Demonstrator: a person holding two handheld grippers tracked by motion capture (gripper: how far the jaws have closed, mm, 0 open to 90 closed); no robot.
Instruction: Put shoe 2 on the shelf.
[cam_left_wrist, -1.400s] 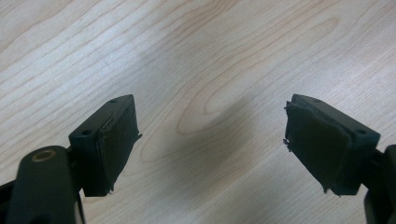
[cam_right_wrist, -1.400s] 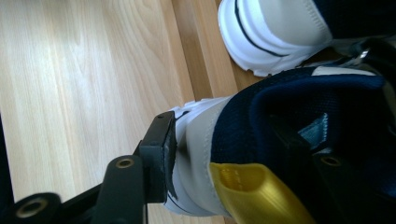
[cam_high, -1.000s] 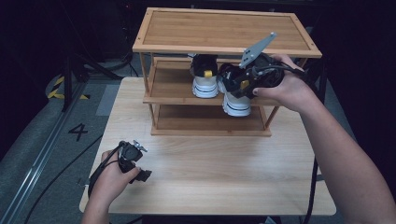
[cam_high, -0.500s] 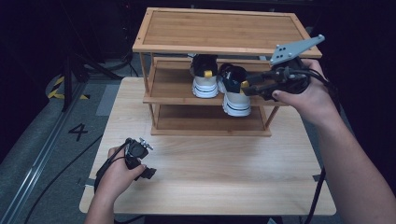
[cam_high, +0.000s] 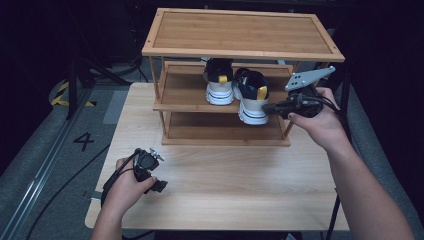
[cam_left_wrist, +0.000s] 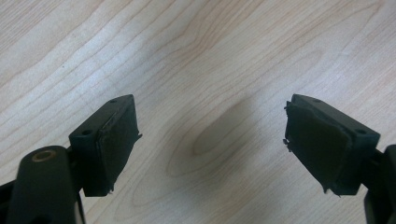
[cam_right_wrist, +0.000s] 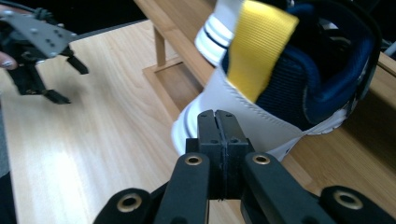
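Note:
Two navy-and-white shoes with yellow heel tabs stand on the middle shelf of a bamboo rack (cam_high: 165, 32). The left shoe (cam_high: 219, 82) sits further in. The right shoe (cam_high: 252, 97) overhangs the shelf's front edge, and its heel (cam_right_wrist: 280, 70) shows close up in the right gripper view. My right gripper (cam_high: 266, 107) (cam_right_wrist: 217, 114) points level at that heel. Its jaws have just been closing and now stand shut, nothing between them, tips at the white heel. My left gripper (cam_high: 152, 176) (cam_left_wrist: 212, 140) hangs open just over the bare table (cam_high: 225, 200) at the front left.
The rack stands at the back of the light wooden table, with a lower shelf (cam_high: 225, 125) under the shoes. The left hand and its gripper (cam_right_wrist: 37, 56) appear far off in the right gripper view. Dark floor with cables lies off the table's left edge.
My right hand has moved right and down, from above the right shoe to level with its heel, and its jaws have closed. The left hand has stayed put.

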